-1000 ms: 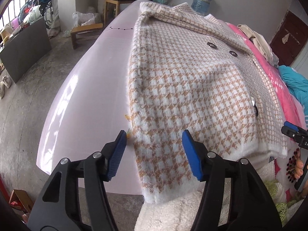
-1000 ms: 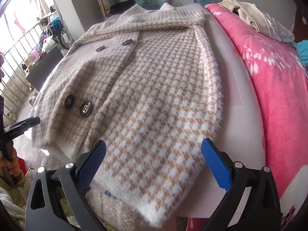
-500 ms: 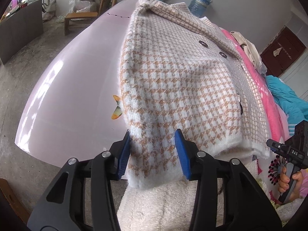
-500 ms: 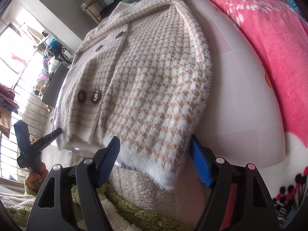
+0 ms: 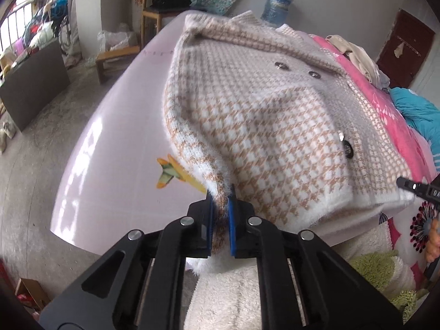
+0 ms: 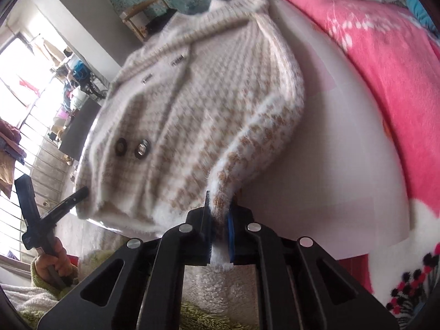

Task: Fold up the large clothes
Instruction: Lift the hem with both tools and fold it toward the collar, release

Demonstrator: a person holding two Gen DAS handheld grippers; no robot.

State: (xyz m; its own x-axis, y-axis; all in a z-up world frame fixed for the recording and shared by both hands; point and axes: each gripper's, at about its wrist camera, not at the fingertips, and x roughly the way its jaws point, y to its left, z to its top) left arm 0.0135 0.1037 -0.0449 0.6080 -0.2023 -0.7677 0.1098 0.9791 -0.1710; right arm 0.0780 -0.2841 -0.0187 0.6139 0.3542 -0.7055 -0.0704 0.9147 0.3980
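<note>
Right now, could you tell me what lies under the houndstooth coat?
The coat lies on a glossy pale pink board bearing a butterfly sticker. Whatever is beneath the coat's middle is covered.

Glossy pale pink table [image 5: 115, 148], houndstooth coat [image 5: 255, 126] spread across it, butterfly sticker [image 5: 169, 172] beside the hem

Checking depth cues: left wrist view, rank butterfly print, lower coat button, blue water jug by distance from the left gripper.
From the left gripper, shut on the coat hem:
1. Butterfly print, just left on the pink board.
2. Lower coat button, right, mid-coat.
3. Blue water jug, far wall beyond the collar.
</note>
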